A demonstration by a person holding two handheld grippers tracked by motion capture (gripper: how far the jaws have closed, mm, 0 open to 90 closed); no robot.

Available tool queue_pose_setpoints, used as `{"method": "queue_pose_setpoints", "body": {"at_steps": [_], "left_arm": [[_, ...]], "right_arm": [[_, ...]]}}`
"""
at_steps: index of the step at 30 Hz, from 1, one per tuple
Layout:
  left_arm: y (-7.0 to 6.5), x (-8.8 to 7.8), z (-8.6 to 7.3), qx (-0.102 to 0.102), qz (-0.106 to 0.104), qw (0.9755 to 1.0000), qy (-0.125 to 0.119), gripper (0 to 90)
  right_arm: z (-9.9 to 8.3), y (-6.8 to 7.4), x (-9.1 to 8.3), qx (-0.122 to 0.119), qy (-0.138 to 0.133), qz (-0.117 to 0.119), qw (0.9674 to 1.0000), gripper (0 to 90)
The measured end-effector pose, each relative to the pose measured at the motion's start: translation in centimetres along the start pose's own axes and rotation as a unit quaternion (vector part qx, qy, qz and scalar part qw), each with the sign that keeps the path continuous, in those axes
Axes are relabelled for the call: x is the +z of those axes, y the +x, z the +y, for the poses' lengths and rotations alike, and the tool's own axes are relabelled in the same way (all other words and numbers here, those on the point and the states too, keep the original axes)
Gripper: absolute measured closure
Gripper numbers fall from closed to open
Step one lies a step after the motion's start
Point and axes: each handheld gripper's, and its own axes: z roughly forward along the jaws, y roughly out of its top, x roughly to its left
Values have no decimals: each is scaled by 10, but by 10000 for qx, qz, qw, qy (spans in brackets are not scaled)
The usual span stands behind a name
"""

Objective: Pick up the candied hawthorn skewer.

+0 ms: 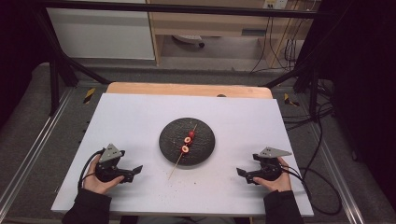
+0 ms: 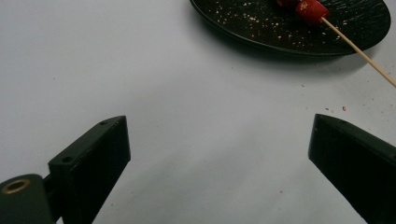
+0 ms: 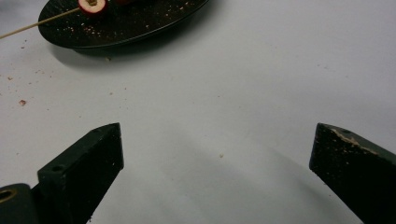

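On the white table [image 1: 140, 121], resting both units at the near edge: left hand-held gripper [image 1: 135, 171] and right hand-held gripper [image 1: 241, 172], each with jaws standing wide apart and holding nothing, well away from the work. At the table's centre, sitting on a black plate [image 1: 204, 149]: a wooden skewer [image 1: 176, 165] carrying red fruit pieces [image 1: 185, 149], its bare end overhanging the near rim and lying on the table surface toward the left side.

Judging the step as an approach to the skewer. Advancing the left unit toward the overhanging bare end, keeping jaws level with the table and closing across the stick, not along it. Bringing the right unit in at the fruit, gripping lightly to avoid crushing.

Watching the plate rim, which is raising the stick at an angle. Noting loose crumbs [image 3: 21, 102] scattered on plate and table; nothing else obstructing either path. Keeping trailing cables [image 1: 322, 179] behind the hands.
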Motion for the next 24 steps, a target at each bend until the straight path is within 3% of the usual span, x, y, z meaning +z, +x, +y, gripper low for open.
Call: {"method": "queue_pose_setpoints", "body": {"at_steps": [13,24], "left_arm": [[-6,2,2,76,-20,9999,64,60],[-26,11,11,214,-118,9996,148,61]], "right_arm": [[0,0,0,-39,15,8,10000,38],[0,1,0,-27,0,12,10000,38]]}}
